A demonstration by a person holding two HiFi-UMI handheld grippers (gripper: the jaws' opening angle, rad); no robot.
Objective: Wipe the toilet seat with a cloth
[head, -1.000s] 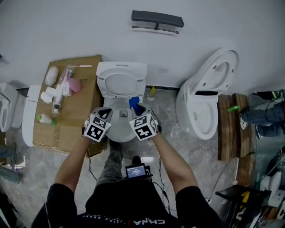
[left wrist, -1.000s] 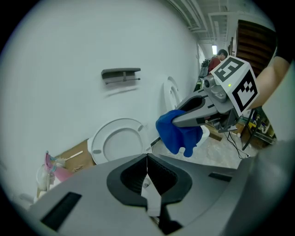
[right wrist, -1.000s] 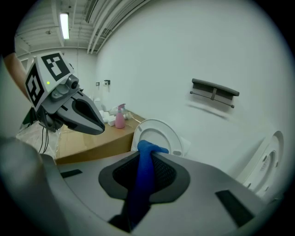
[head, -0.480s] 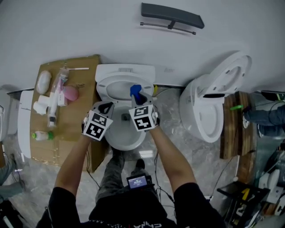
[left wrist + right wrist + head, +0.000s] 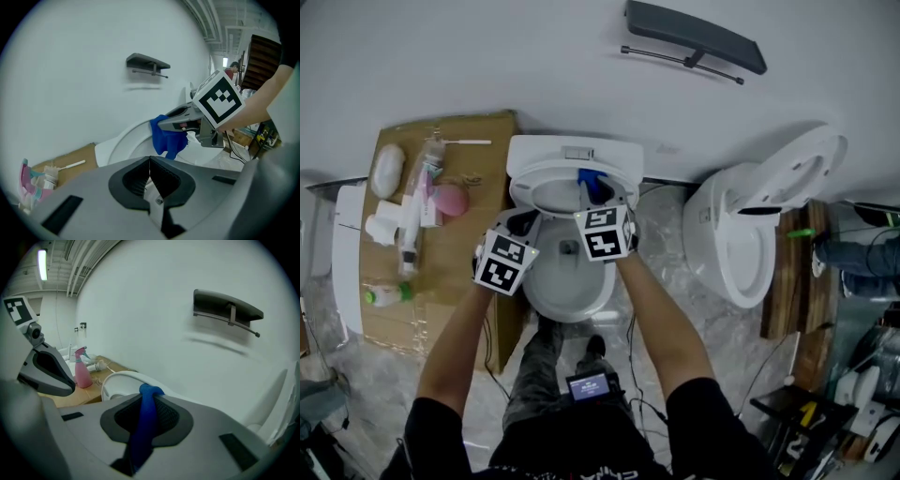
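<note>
A white toilet point(image 5: 570, 281) stands against the wall, with its seat point(image 5: 546, 178) ringing the bowl. A blue cloth point(image 5: 591, 182) hangs over the back right part of the seat; whether it touches I cannot tell. My right gripper point(image 5: 588, 190) is shut on this cloth point(image 5: 146, 423), which runs between its jaws. The left gripper point(image 5: 524, 222) hovers over the left side of the bowl, shut and empty, its jaws together point(image 5: 150, 169). In the left gripper view the cloth point(image 5: 167, 137) dangles from the right gripper point(image 5: 163, 125) above the seat point(image 5: 123, 141).
A cardboard sheet point(image 5: 478, 131) left of the toilet carries bottles, a pink spray bottle point(image 5: 450, 199) and other toiletries. A second toilet point(image 5: 748, 234) with raised lid stands to the right, beside wooden boards point(image 5: 789, 281). A dark shelf point(image 5: 694, 36) is on the wall.
Both grippers have moved forward over the bowl toward the wall. The blue cloth went with the right gripper from the bowl's front right to the back of the seat.
</note>
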